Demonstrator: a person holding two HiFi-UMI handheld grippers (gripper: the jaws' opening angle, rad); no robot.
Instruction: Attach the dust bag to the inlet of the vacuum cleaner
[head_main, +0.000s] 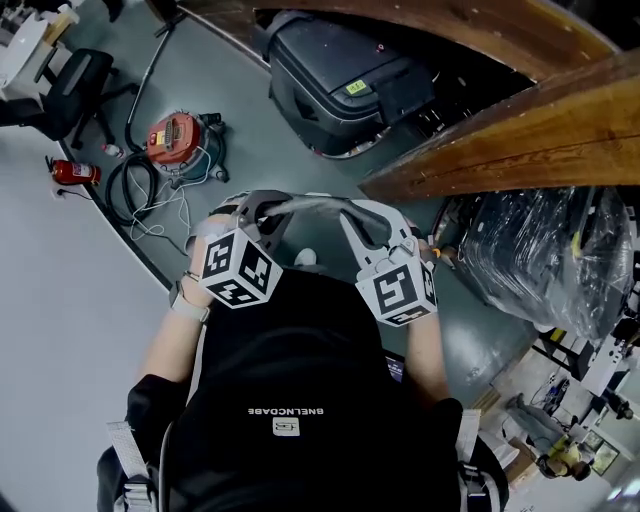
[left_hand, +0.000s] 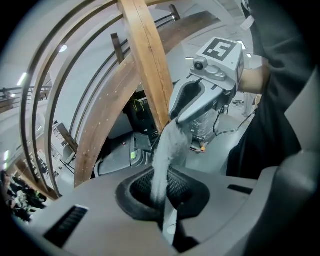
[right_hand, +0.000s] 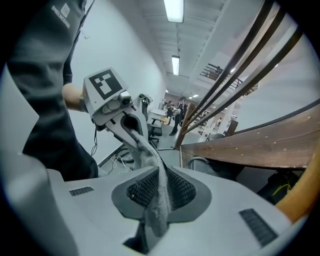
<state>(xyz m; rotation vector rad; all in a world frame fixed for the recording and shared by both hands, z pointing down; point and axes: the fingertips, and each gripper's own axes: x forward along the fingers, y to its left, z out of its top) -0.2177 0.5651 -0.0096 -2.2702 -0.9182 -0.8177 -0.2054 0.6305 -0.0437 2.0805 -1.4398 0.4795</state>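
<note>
Close to our chest, our left gripper (head_main: 264, 216) and right gripper (head_main: 357, 226) each clamp one end of the grey bag (head_main: 315, 205), stretched between them in the air. Beyond, the red vacuum (head_main: 173, 138) sits on the floor (head_main: 60, 290), well apart.

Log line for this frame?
dust bag: held stretched midair | left gripper: shut on it | right gripper: shut on it | vacuum cleaner: on floor, apart

Two tongs — left tongs (head_main: 267, 214), right tongs (head_main: 353, 222) — one dust bag (head_main: 315, 203), one vacuum cleaner (head_main: 175, 138) (red).
</note>
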